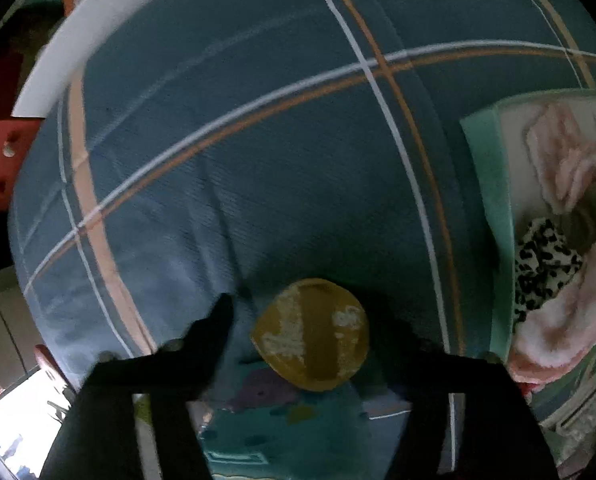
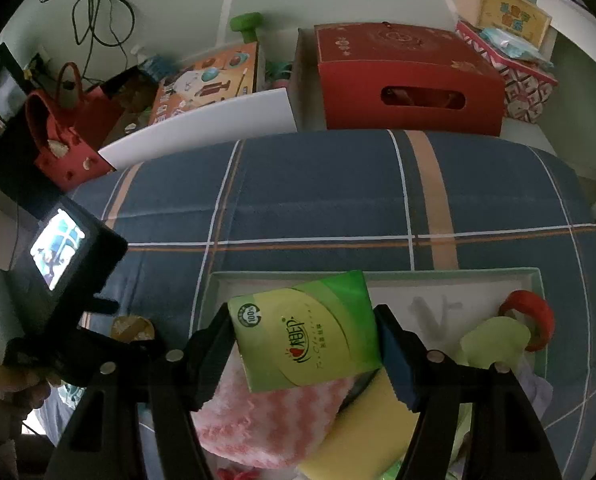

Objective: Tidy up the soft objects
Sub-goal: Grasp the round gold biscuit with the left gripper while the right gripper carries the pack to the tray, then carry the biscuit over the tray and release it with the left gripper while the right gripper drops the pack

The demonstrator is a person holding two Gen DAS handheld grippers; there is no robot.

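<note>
In the right wrist view my right gripper [image 2: 303,334] is shut on a green tissue pack [image 2: 305,332] and holds it over the green-rimmed tray [image 2: 437,274]. In the tray lie a pink-and-white fluffy cloth [image 2: 266,420], a yellow sponge [image 2: 361,428], a pale green soft piece [image 2: 493,340] and a red ring [image 2: 537,316]. In the left wrist view my left gripper [image 1: 309,320] is open around a round yellow pad [image 1: 311,334] on the blue plaid bedcover [image 1: 258,160]. The tray [image 1: 493,216] shows at the right with pink and leopard-print cloths.
A white board [image 2: 206,128] lies at the bedcover's far left edge. Behind the bed stand a red box [image 2: 409,80], a red bag [image 2: 62,140], a toy box [image 2: 206,84] and stacked boxes [image 2: 509,32]. The left gripper's body with its screen [image 2: 58,256] is at the left.
</note>
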